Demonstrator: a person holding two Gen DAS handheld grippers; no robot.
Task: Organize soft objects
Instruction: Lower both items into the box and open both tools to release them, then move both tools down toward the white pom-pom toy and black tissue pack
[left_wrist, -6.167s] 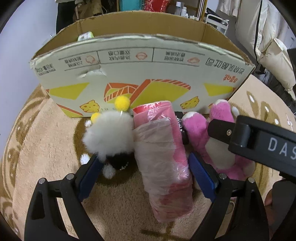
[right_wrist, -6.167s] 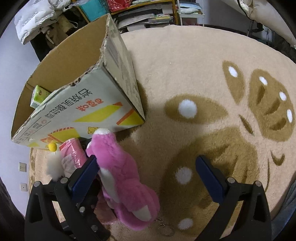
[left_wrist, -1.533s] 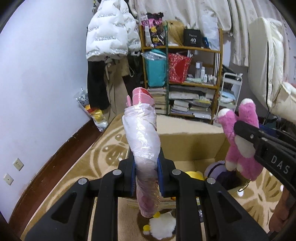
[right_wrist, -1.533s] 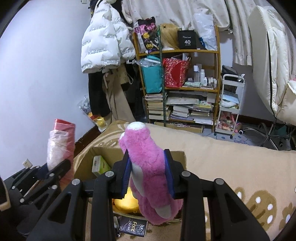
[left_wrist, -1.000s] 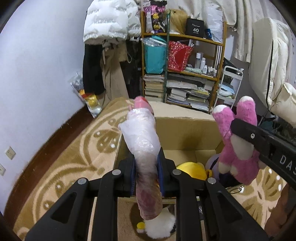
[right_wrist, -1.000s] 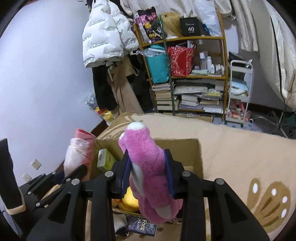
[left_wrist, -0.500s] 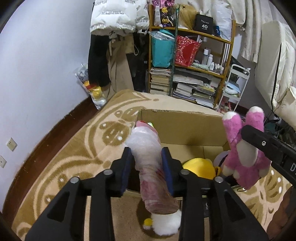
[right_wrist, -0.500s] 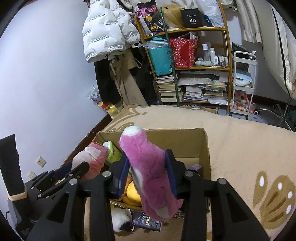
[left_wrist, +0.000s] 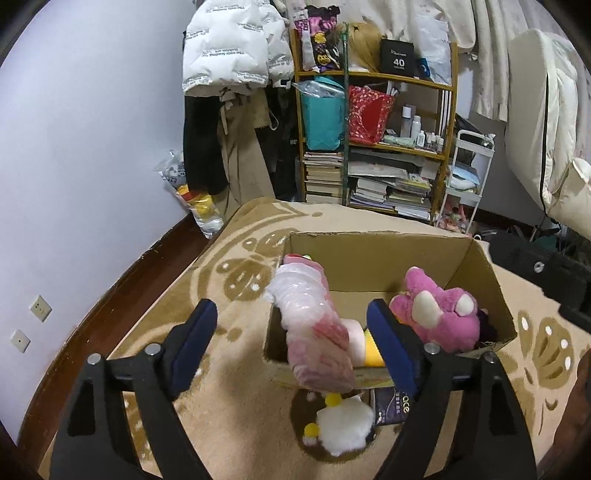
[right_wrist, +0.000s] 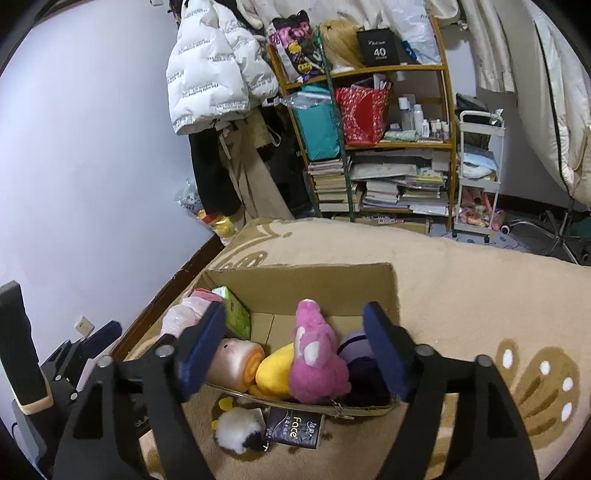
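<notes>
Both grippers hang over an open cardboard box (left_wrist: 476, 273) that sits on a beige carpet with brown patterns (left_wrist: 240, 387)

Left gripper (left_wrist: 291, 338): jaws spreading, blue pads clear of everything. The pink plastic-wrapped bundle (left_wrist: 314, 328) shows between the two fingers, touched by neither; it lies slanted against the box's left wall, its lower end hanging over the near rim.

Right gripper (right_wrist: 293, 343): jaws also spreading, nothing pressed between the pads. The pink plush toy (right_wrist: 314, 362) lies in the box below the gap, released, its paws showing white patches. In the left wrist view the same plush rests at the right side of the box.

Box contents seen from the right wrist: a yellow plush (right_wrist: 275, 371) just left of the pink one, a peach-coloured roll with an orange end (right_wrist: 236, 363) further left, a green carton (right_wrist: 234, 314) against the left wall, a purple-and-dark soft thing (right_wrist: 360, 363) on the right.

Outside the box, on the carpet at its near side: a white fluffy toy with yellow pompoms (left_wrist: 343, 424) and dark patches, and beside it a dark flat packet printed "Face" (right_wrist: 293, 428), touching the box front.

Background: a cluttered bookshelf (right_wrist: 380, 173), a white puffer jacket (right_wrist: 214, 70) hanging on the left, a small white cart (right_wrist: 478, 177)
</notes>
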